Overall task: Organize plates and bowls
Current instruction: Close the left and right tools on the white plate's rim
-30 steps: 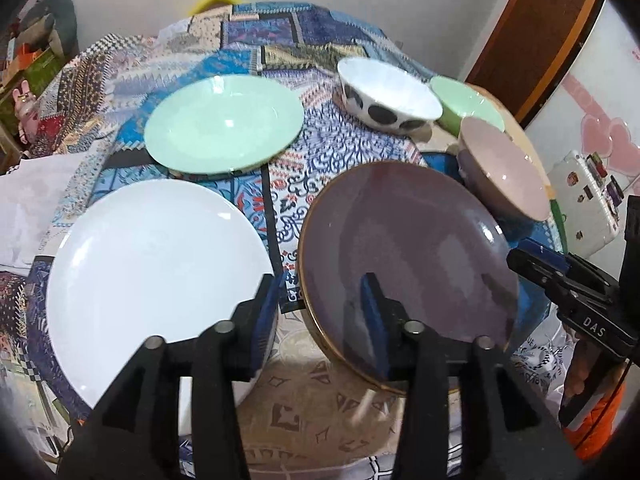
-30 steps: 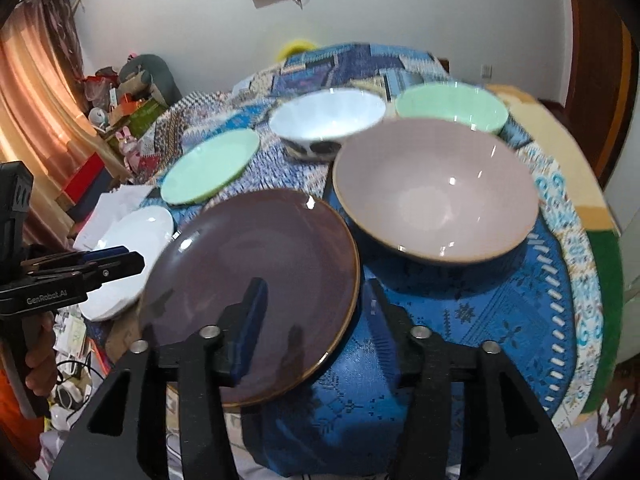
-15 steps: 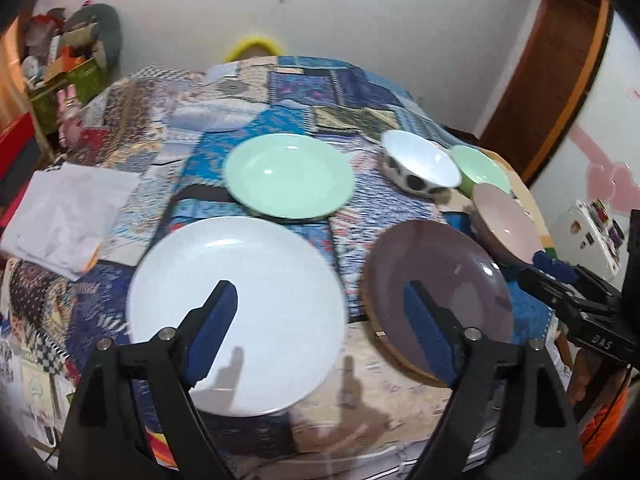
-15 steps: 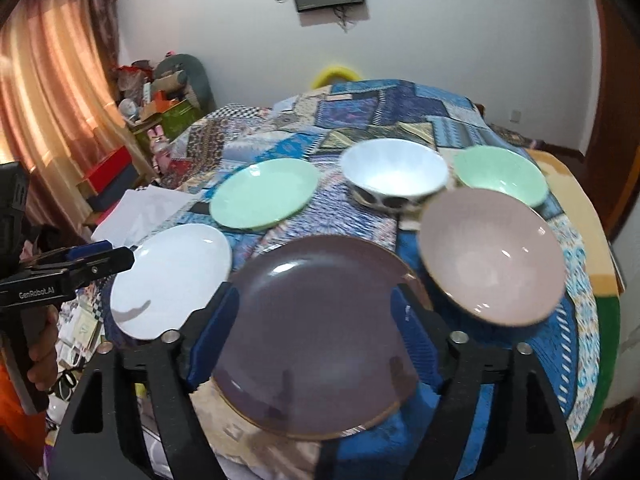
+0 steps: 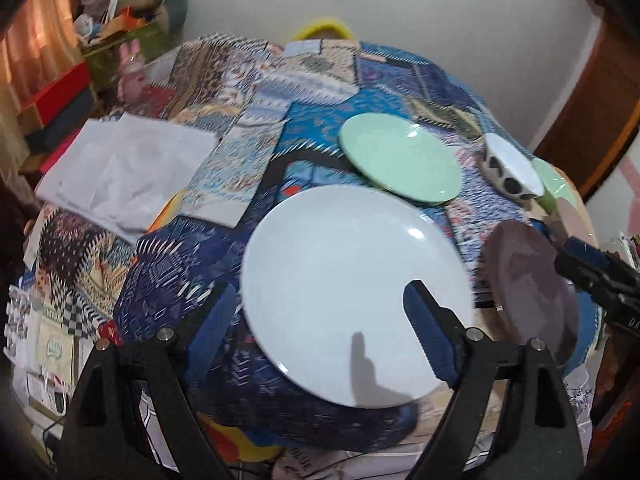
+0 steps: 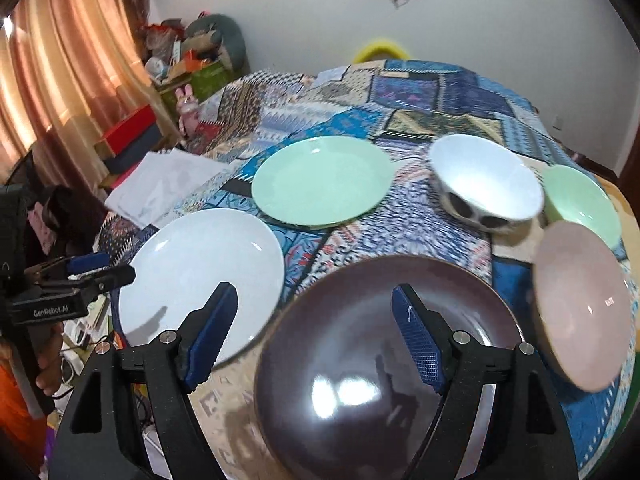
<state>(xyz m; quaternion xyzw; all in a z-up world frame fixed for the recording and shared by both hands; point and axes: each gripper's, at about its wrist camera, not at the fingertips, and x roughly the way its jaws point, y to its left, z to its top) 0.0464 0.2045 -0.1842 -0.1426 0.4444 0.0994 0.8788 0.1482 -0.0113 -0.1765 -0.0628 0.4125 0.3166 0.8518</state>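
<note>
Two grippers hover with jaws apart and empty, the left gripper [image 5: 320,320] over the white plate [image 5: 352,288] and the right gripper [image 6: 316,332] over the brown plate [image 6: 384,364], so stacking seems unstarted and next needs a rim grasp.

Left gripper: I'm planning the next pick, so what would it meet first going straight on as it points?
Probably the white plate, lying between the open left gripper's fingers; depth is unclear.
</note>
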